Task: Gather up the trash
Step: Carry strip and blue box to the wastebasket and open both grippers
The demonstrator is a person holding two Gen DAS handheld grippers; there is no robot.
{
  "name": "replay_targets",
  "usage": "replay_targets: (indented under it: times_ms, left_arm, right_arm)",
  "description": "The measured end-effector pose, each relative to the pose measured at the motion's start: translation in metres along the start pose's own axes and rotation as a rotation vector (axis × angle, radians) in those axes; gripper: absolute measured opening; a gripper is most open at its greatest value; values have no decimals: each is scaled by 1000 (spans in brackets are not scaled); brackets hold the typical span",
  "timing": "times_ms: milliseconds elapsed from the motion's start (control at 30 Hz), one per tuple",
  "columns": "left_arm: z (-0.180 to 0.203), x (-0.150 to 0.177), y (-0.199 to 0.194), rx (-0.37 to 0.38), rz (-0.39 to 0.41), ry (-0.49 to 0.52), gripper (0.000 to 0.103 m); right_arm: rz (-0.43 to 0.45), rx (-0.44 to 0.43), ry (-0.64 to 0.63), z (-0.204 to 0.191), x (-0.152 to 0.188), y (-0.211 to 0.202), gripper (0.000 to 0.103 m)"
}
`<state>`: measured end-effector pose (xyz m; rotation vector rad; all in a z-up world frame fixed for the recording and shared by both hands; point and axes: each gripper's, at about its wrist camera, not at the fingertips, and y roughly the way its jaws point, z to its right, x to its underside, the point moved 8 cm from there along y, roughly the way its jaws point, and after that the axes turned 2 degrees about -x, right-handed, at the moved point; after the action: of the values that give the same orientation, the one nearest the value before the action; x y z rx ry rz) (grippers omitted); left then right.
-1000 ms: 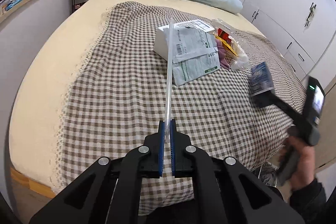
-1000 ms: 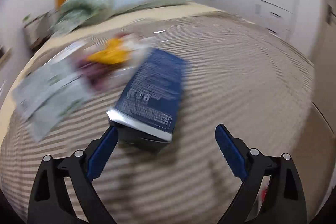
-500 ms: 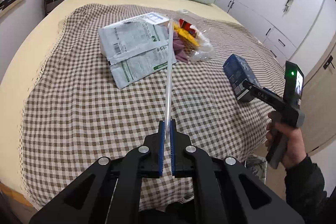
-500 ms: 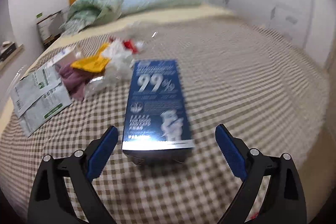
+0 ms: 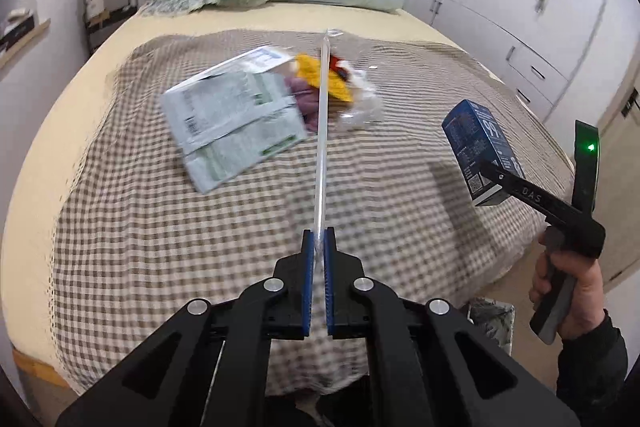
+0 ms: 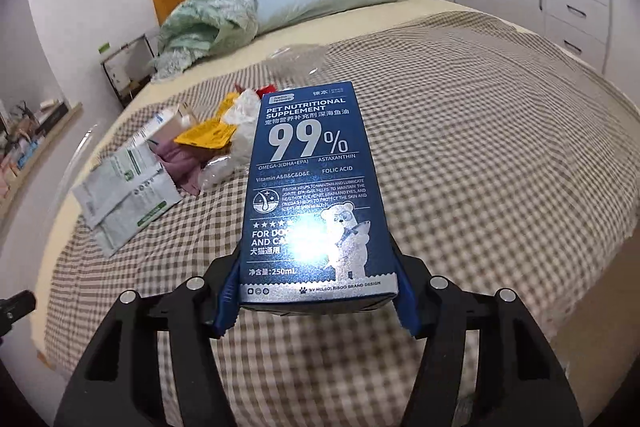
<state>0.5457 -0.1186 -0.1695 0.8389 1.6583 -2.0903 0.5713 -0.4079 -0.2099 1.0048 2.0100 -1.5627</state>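
Fingers of the left gripper (image 5: 318, 259) are pressing together on the near end of a thin clear plastic strip (image 5: 322, 131), which is running straight ahead of the tips over the checked blanket (image 5: 168, 227) on the bed. Beyond the strip's far half, a grey printed mailer bag (image 5: 228, 123) is lying left of the finger line, with a heap of crumpled wrappers (image 5: 344, 91) just right of it, both still resting on the blanket. Far to the right of these fingers, a hand (image 5: 568, 291) is gripping the right gripper's handle, and the blue supplement box (image 5: 482, 155) is sitting at its tip, raised off the bed. Something crinkled is showing low by the bed's edge, too unclear to name.

From the right wrist, the right gripper (image 6: 316, 303) is closing, and its blue fingers (image 6: 226, 301) are already bearing on the two sides of the blue supplement box (image 6: 316, 187), whose printed face is stretching away from the tips. Ahead and left of them, the mailer bag (image 6: 124, 195) and wrappers (image 6: 224, 147) are waiting.

Judging by this, the pickup step is under way: box and strip are in hand, not yet binned. The next move seems to call for a firm squeeze on the box, then carrying both to wherever the trash is going, keeping the long strip from snagging.
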Motion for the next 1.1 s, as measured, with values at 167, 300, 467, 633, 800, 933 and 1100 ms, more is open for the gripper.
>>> replay_targets:
  times_ms: [167, 300, 467, 633, 800, 933, 1100]
  left_arm:
    - [64, 14, -2, 45, -10, 69, 2]
    - [134, 31, 5, 105, -50, 159, 2]
    - [242, 77, 27, 252, -158, 280, 2]
    - [314, 155, 61, 323, -353, 412, 2]
    - [342, 213, 89, 336, -503, 460, 2]
    - [347, 232, 104, 322, -561, 474, 2]
    - [353, 242, 115, 311, -589, 478, 2]
  right_arm:
    - [-3, 25, 26, 58, 26, -39, 60]
    - [-9, 119, 51, 132, 57, -81, 60]
    - [-60, 201, 160, 223, 122, -114, 60]
    - [-218, 250, 303, 293, 225, -111, 60]
    - [-486, 230, 373, 308, 335, -59, 60]
    - [-679, 214, 402, 303, 394, -17, 62]
    - [-879, 179, 388, 289, 438, 20, 69]
